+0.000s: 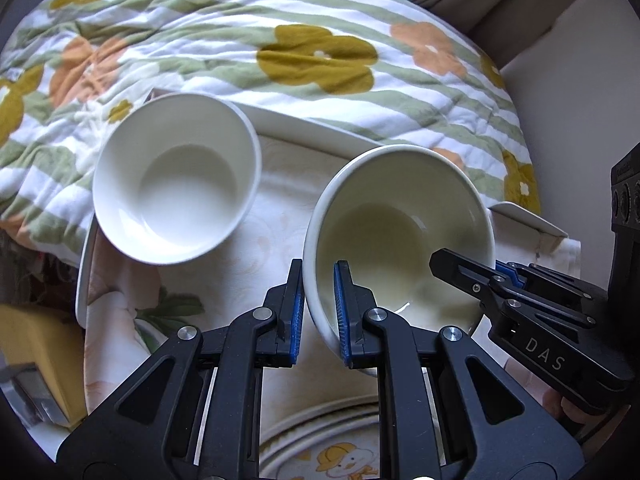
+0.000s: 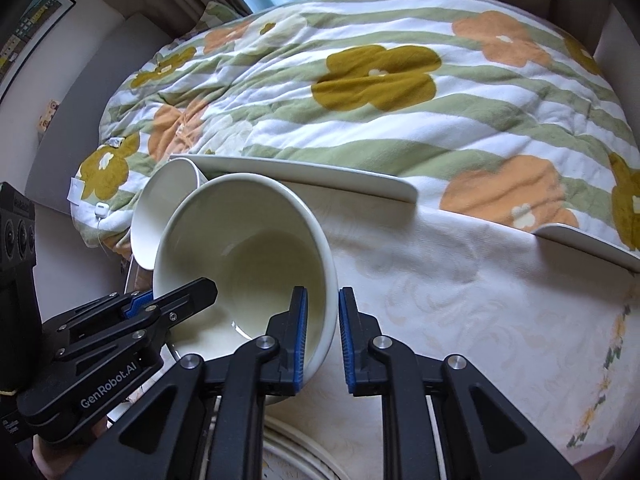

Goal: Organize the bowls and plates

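Observation:
A cream bowl (image 1: pixel 400 240) is held between both grippers above the cloth-covered tray. My left gripper (image 1: pixel 318 312) is shut on its left rim, one finger inside and one outside. My right gripper (image 2: pixel 323 340) is shut on its right rim (image 2: pixel 326 280) the same way; it also shows in the left wrist view (image 1: pixel 472 276). A second white bowl (image 1: pixel 176 180) sits on the tray to the left, seen behind the held bowl in the right wrist view (image 2: pixel 160 200). A plate with a cartoon duck (image 1: pixel 344 460) lies below near the front.
A white tray rim (image 2: pixel 320 176) borders the pale patterned cloth (image 2: pixel 460 300). A flowered striped quilt (image 2: pixel 380 100) lies behind it. A yellow box (image 1: pixel 36 356) stands at the left. A wall and a framed picture (image 2: pixel 28 28) are at far left.

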`<state>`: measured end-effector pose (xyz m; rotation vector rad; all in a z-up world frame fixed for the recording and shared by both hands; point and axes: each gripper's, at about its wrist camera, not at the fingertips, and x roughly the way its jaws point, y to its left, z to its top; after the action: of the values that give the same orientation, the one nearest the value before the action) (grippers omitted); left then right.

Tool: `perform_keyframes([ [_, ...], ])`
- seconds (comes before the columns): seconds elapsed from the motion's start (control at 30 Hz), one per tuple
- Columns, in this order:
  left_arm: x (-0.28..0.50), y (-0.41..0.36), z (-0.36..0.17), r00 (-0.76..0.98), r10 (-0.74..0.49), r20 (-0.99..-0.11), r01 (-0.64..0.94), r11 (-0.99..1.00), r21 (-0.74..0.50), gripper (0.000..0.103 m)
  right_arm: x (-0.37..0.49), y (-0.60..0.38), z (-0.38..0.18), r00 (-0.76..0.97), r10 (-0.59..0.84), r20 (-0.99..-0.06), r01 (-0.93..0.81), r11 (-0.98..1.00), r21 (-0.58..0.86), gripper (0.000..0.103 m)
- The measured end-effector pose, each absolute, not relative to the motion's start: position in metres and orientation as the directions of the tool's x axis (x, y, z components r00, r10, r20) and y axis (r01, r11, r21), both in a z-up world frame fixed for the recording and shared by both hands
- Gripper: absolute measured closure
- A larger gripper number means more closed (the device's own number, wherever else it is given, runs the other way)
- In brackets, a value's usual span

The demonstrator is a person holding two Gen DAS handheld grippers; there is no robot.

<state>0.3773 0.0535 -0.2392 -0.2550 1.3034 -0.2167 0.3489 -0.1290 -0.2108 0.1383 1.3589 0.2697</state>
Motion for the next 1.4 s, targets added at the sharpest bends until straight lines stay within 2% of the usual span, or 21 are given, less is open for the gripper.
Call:
perform_keyframes([
  [0.43, 0.314, -0.059, -0.168, 0.304, -0.334, -0.892, 0.167, 0.941, -0.295, 0.091, 0.273, -0.231, -0.136, 0.330, 0.272, -0.904, -0.037, 0.961, 0.275, 0.089],
  [0.7, 0.256, -0.159, -0.152, 0.292, -0.374, -0.880, 0.233, 0.920, -0.314, 0.091, 0.207, -0.324, -0.110, 0.364, 0.224, -0.904, -0.010, 0.972, 0.236, 0.089],
  [0.9, 0.217, -0.219, -0.171, 0.222, -0.403, -0.888, 0.252, 0.903, -0.347, 0.091, 0.167, -0.381, -0.118, 0.328, 0.196, -0.924, 0.029, 0.976, 0.217, 0.089],
  [1.03, 0.201, -0.245, -0.193, 0.157, -0.371, -0.915, 0.271, 0.907, -0.321, 0.091, 0.150, -0.402, -0.139, 0.279, 0.202, -0.939, 0.072, 0.970, 0.230, 0.089],
  [1.4, 0.203, -0.257, -0.232, 0.080, -0.267, -0.961, 0.323, 0.918, -0.228, 0.091, 0.132, -0.408, -0.190, 0.192, 0.238, -0.952, 0.149, 0.952, 0.268, 0.089],
])
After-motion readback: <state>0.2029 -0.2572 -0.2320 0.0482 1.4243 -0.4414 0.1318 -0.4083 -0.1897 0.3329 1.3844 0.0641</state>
